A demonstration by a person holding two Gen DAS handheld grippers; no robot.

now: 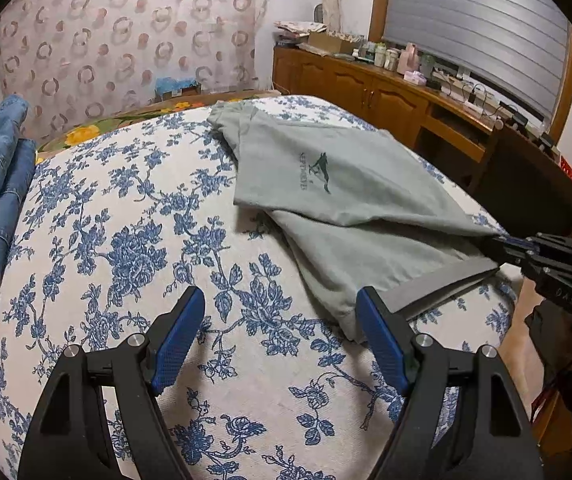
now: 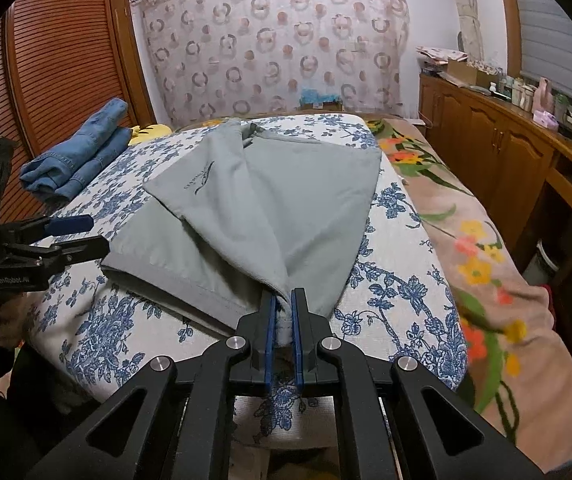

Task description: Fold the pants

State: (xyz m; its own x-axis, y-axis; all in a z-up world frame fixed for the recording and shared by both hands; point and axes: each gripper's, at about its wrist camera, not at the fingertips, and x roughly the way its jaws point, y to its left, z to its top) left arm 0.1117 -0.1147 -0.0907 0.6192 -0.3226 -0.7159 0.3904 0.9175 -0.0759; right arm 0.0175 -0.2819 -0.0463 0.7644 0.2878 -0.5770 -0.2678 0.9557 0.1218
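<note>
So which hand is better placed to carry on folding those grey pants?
The right. Its gripper is already shut on a bunched edge of the grey pants and lifts it off the bed. The left gripper is open and empty, beside the waistband.

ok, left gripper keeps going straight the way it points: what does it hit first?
Probably the floral sheet. The left gripper is open, angled down at bare cover; the grey pants lie just right of that line.

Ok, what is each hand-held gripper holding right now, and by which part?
The right hand-held gripper is shut on the grey pants, pinching a bunched corner at their near edge. The left hand-held gripper is open and empty.
</note>
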